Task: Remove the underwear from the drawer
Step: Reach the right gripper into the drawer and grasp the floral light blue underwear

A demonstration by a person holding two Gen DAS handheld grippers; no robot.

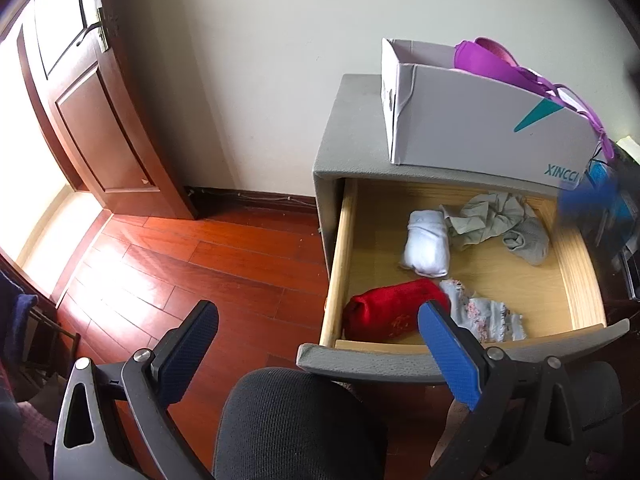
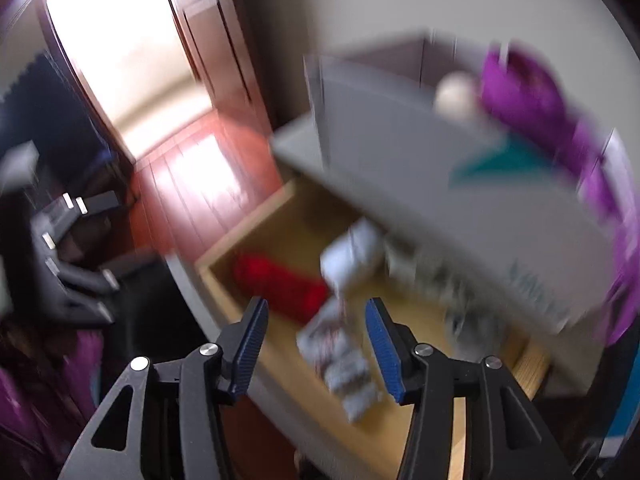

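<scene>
Reaching into the open drawer (image 1: 344, 240) appears to be the step in hand. The right gripper (image 2: 316, 344) is seen with its jaws parted and nothing between the pads; beyond its tips, though the right wrist view is badly smeared, what is probably the pale floral underwear (image 2: 340, 356) is framed. From the left wrist view that floral piece (image 1: 484, 314) is shown lying at the front of the drawer, just beside a red rolled bundle (image 1: 390, 312). A white roll (image 1: 426, 248) and a crumpled grey-green garment (image 1: 488, 222) are found further back, apart from the front pair. A white cardboard box (image 1: 480, 128) is set on top of the grey cabinet (image 1: 352, 120), with a purple bra (image 1: 500, 64) draped over its rim.

The left gripper (image 1: 320, 352) is held wide apart and empty, outside the drawer's front, above a black chair back (image 1: 296, 420).

For the next move, the right jaws would have to be lowered around a raised fold of the chosen garment and closed firmly, since soft cloth is likely to slip from a shallow pinch. Care would be called for so that the neighbouring red bundle is not caught along with it.
</scene>
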